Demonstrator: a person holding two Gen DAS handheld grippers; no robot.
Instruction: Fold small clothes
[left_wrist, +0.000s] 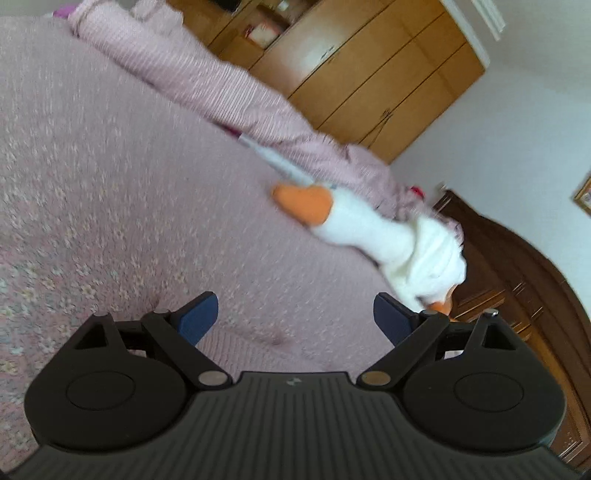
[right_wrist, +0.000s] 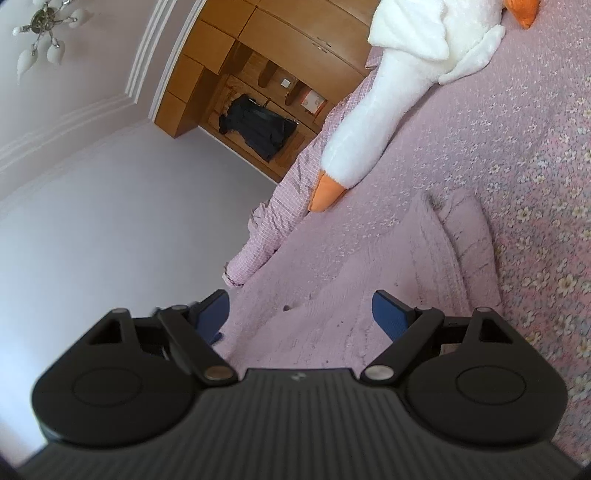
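A small pink knitted garment (right_wrist: 413, 273) lies on the pink flowered bedspread (right_wrist: 535, 155), with a folded ribbed edge towards the right. My right gripper (right_wrist: 300, 314) hovers over its near part, blue pads wide apart, nothing between them. In the left wrist view a pale pink piece of the garment (left_wrist: 258, 341) shows just ahead of my left gripper (left_wrist: 295, 317), which is open and holds nothing. That view is motion-blurred.
A white plush goose (left_wrist: 369, 236) (right_wrist: 399, 85) with an orange beak lies beside a long pink checked pillow (left_wrist: 207, 81) (right_wrist: 280, 206) along the bed's far side. Wooden wardrobes (left_wrist: 369, 62) (right_wrist: 236, 66) stand behind. A dark wooden headboard (left_wrist: 524, 280) is at the right.
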